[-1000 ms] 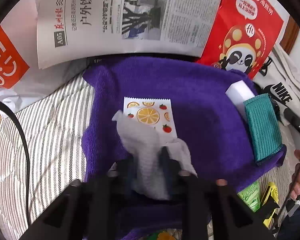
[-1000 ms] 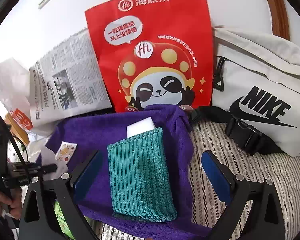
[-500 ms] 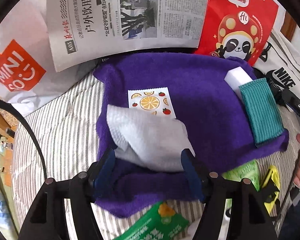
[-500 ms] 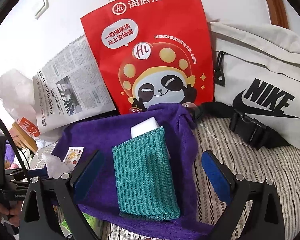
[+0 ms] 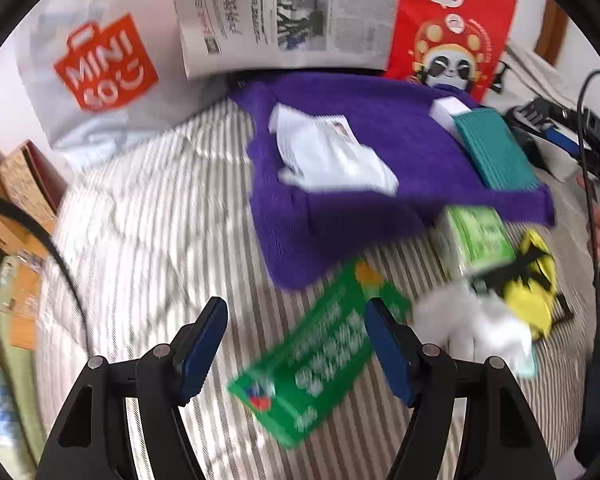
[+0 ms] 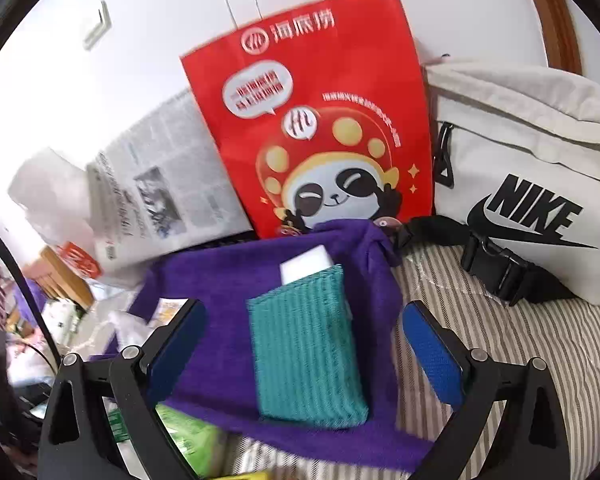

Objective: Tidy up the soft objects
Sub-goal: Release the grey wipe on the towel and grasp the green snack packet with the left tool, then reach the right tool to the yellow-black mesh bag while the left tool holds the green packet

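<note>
A purple towel (image 5: 380,140) is spread on the striped bed. On it lie a white wet wipe (image 5: 332,156), a teal ribbed cloth (image 5: 496,152) and a white sponge block (image 5: 446,110). My left gripper (image 5: 295,312) hovers short of the towel, its jaws opening with nothing gripped; a green packet (image 5: 320,360) lies on the bed below them. In the right wrist view my right gripper (image 6: 305,312) stands open above the teal cloth (image 6: 304,352), which overlaps the white block (image 6: 306,264) on the towel (image 6: 220,280).
A second green pack (image 5: 480,236), a yellow item (image 5: 532,280) and a crumpled white tissue (image 5: 472,328) lie near the towel's front edge. Behind it stand a newspaper (image 5: 284,12), a red paper bag (image 6: 312,120), a Miniso bag (image 5: 100,68) and a Nike bag (image 6: 520,160).
My left gripper let go of the white wipe, which now lies on the towel over the fruit-print sachet. It then drew back off the towel with its jaws wide. The right gripper barely moved.
</note>
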Demonstrator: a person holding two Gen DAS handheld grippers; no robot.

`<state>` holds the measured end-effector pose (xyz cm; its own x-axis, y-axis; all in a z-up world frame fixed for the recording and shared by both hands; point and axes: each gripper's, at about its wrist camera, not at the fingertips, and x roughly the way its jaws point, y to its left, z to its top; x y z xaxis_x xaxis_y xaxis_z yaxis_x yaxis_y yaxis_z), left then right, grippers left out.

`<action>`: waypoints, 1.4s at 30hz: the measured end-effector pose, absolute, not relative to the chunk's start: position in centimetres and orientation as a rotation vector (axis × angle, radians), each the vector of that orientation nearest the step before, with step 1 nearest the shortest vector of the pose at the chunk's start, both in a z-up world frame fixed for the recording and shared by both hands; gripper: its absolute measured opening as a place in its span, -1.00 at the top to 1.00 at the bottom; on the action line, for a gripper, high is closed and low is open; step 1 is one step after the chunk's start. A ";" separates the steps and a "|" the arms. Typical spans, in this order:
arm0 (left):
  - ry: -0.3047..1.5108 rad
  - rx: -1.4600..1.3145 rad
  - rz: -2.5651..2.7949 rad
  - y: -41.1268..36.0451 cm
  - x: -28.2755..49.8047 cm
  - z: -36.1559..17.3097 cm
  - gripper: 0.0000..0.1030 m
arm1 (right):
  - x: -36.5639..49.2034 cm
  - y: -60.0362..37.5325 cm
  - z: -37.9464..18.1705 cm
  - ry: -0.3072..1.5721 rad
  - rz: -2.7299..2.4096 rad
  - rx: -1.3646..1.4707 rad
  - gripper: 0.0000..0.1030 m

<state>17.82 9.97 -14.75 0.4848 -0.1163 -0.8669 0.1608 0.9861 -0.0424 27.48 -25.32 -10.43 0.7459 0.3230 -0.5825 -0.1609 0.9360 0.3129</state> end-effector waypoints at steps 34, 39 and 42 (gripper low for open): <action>1.018 0.170 -0.304 9.1 13.5 -16.7 0.06 | 11.7 -22.7 -11.9 0.882 0.213 0.075 -0.90; 1.002 0.115 -0.294 9.3 12.9 -16.3 0.54 | 11.7 -23.0 -12.8 0.915 0.208 0.105 -0.90; 0.986 0.034 -0.267 10.0 12.8 -16.5 0.57 | 11.6 -22.8 -13.0 0.914 0.204 0.092 -0.90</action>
<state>12.82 9.98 -16.46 0.5221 -0.2072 -0.8273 0.2379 0.9669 -0.0921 11.57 -22.83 -12.96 0.5932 0.2142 -0.7760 -0.1360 0.9768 0.1657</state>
